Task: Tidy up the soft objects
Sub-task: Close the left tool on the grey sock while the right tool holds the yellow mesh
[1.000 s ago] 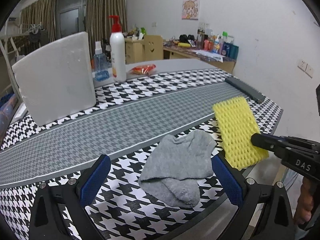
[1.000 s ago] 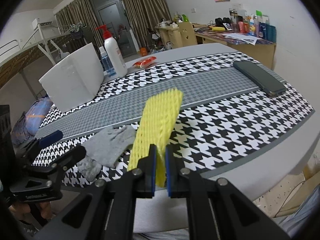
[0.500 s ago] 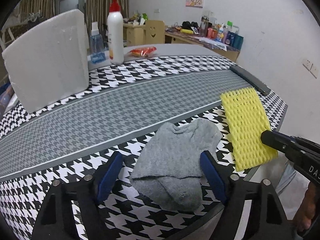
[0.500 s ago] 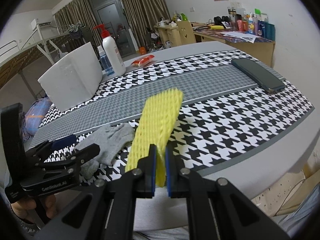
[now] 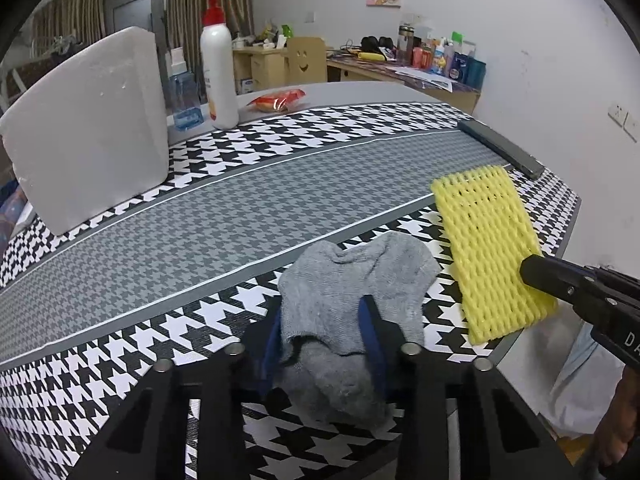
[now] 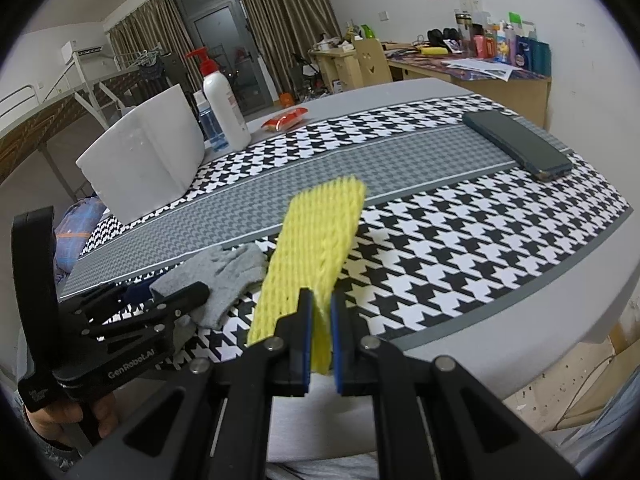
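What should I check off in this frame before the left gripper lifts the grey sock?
1. Grey sock between the left gripper's jaws: ok, fabric bunched between the blue pads as the jaws are closing.
2. Firm grip on the sock: cannot tell, closing not finished.
3. Right gripper shut on the yellow foam net: ok, jaws pinch its near end.
4. Net clear of the sock: ok in the left wrist view, a gap shows between them.
5. Sock resting on the houndstooth table: ok, not yet lifted.
6. White foam block and pump bottle out of the way: ok, far side.
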`<state>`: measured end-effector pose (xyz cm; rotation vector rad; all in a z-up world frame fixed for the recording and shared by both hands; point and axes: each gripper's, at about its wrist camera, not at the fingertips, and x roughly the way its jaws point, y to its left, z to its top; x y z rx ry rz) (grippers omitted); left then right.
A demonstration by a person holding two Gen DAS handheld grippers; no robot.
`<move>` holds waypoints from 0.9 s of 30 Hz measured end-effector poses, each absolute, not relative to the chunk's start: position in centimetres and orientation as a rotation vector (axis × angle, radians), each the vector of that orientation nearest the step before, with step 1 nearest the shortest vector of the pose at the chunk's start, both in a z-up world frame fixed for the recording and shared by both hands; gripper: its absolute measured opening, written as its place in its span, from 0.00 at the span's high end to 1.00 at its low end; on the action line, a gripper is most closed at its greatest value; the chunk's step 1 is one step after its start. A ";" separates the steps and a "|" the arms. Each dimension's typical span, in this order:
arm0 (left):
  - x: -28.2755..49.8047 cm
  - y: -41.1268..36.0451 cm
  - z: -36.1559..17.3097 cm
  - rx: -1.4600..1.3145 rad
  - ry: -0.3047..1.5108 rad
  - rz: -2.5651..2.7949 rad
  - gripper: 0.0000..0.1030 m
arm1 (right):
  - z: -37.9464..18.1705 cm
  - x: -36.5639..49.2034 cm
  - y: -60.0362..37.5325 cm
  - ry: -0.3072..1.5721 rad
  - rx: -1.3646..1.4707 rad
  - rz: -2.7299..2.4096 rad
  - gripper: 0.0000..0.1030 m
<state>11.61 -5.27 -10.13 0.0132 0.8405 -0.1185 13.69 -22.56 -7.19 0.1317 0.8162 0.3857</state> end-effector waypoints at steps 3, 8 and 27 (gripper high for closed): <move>11.6 -5.7 -10.1 0.017 0.839 -0.136 0.78 | -7.2 13.7 -22.5 0.815 0.131 0.388 0.89; 11.7 -5.3 -10.0 -0.017 0.838 -0.157 0.84 | -7.2 13.8 -22.4 0.817 0.128 0.385 0.89; 10.1 -3.9 -8.4 -0.033 0.768 -0.139 0.86 | -6.2 13.6 -21.6 0.784 0.118 0.409 0.89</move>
